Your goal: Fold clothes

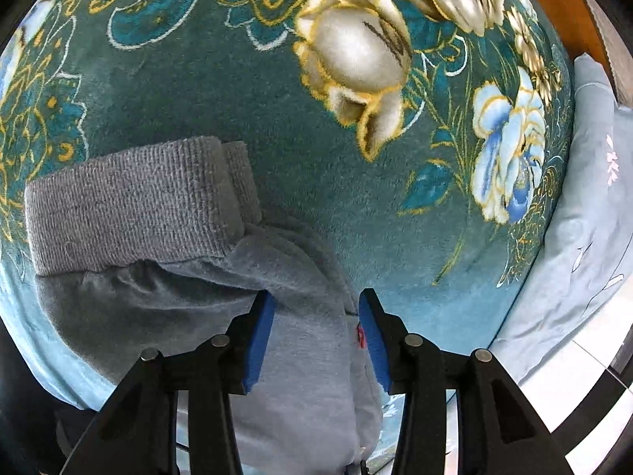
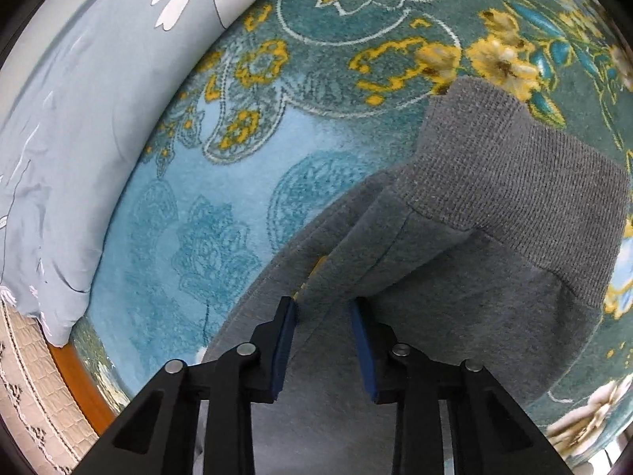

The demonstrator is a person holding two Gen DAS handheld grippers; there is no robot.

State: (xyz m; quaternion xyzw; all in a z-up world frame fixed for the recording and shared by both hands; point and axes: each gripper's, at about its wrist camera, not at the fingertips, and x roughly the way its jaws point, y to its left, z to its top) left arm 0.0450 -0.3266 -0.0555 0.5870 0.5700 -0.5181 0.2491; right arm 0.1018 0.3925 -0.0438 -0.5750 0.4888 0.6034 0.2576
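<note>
A grey sweatshirt (image 1: 198,277) lies on a teal floral blanket (image 1: 277,99), its ribbed hem (image 1: 130,206) folded over on top. My left gripper (image 1: 316,304) is open, its blue-padded fingers (image 1: 261,336) straddling the grey fabric near a small red tag (image 1: 360,334). In the right wrist view the sweatshirt (image 2: 455,277) lies in layers with the ribbed hem (image 2: 514,158) at the far right. My right gripper (image 2: 322,308) is open, with a fold edge of the fabric between its fingers (image 2: 287,340). I cannot tell whether the pads touch the cloth.
A light blue pillow (image 1: 585,198) lies along the blanket's right edge, also in the right wrist view (image 2: 79,118) at the left. A wooden bed edge (image 2: 79,380) and white floor tiles (image 1: 593,396) show beyond it.
</note>
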